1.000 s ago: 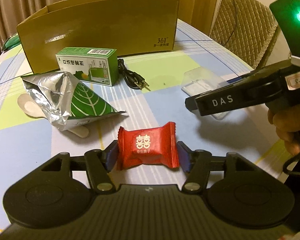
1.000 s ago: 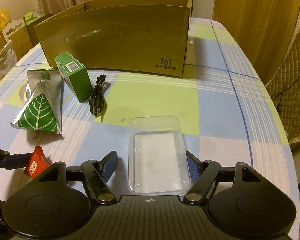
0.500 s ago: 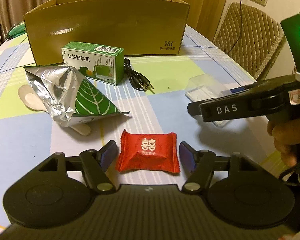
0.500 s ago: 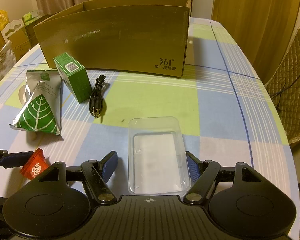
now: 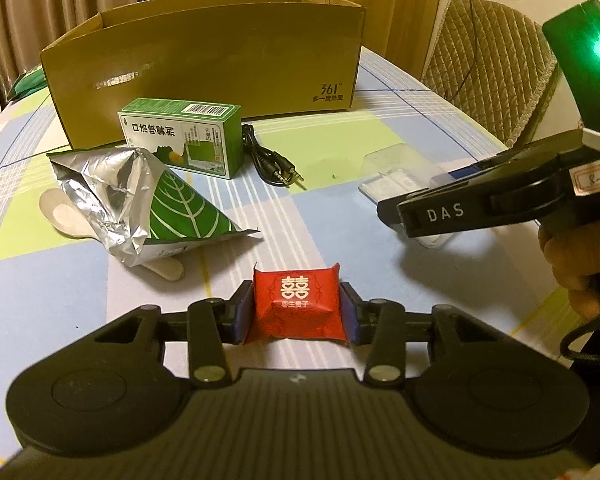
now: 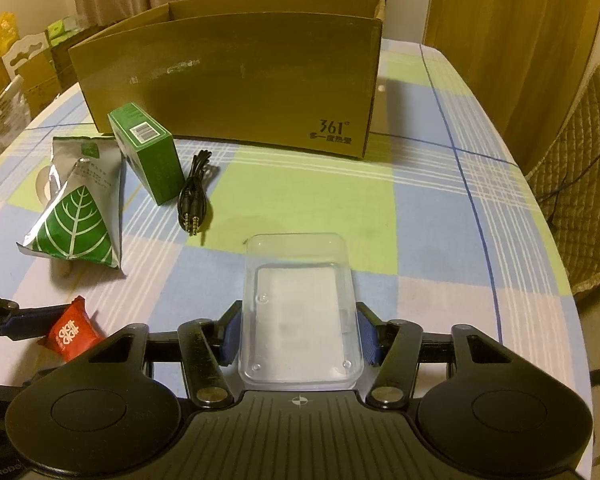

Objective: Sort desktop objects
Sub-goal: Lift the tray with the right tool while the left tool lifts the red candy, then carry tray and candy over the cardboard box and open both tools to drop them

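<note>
A red wrapped candy (image 5: 296,304) lies on the checked tablecloth between the pads of my left gripper (image 5: 296,318); the jaws are closing and both pads touch its crimped ends. In the right wrist view the same candy (image 6: 70,334) shows at the lower left. A clear plastic box (image 6: 300,280) sits between the pads of my right gripper (image 6: 300,338). Those jaws are closing too, and the pads meet its two long sides. From the left wrist view the right gripper (image 5: 396,216) reaches in over the clear box (image 5: 396,176), held by a hand.
An open cardboard box (image 5: 204,64) stands at the back of the table. In front of it are a green carton (image 5: 180,136), a coiled black audio cable (image 5: 272,160), a foil leaf-print bag (image 5: 160,200) and a wooden spoon (image 5: 64,216) under it. A quilted chair (image 5: 488,72) stands at the right.
Both grippers have narrowed: the left pads came in against the red candy, squeezing its ends up, and the right pads came in against the clear box. Neither hand has shifted.
</note>
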Demonstrator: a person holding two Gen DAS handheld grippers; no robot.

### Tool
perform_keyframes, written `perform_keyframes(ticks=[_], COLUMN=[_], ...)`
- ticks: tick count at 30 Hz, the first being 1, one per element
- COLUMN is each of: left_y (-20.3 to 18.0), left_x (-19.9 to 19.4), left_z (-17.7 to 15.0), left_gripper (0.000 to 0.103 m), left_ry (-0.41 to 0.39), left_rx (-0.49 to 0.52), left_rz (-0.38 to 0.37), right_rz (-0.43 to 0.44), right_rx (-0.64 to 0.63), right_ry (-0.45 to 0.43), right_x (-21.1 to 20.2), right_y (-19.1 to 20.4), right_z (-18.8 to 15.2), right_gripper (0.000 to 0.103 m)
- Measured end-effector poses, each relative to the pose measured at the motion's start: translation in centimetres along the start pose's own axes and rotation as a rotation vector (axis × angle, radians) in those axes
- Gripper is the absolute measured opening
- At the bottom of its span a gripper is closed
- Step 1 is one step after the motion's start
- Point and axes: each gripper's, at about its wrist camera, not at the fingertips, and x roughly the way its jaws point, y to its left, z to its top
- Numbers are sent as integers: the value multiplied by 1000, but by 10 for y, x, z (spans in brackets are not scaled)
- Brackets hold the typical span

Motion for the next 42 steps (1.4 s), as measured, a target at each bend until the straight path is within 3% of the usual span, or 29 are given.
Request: perform_keyframes(ticks=[7,30,42], left_y=[1,11,31], left_x=[-5,-40,-67], left_z=[2,26,58], left_gripper=[38,38,38], left_ry=[-17,-96,-149], left_rx=[4,2,34], left_rz=[8,48,72], right_rz=[-25,5,-15], right_rx=[21,47,30], right_ry=[-92,-148,-262], right_x=[-16,-45,-78], right_y=[-1,9,17], right_z=[7,15,46], right_gripper=[53,53,53])
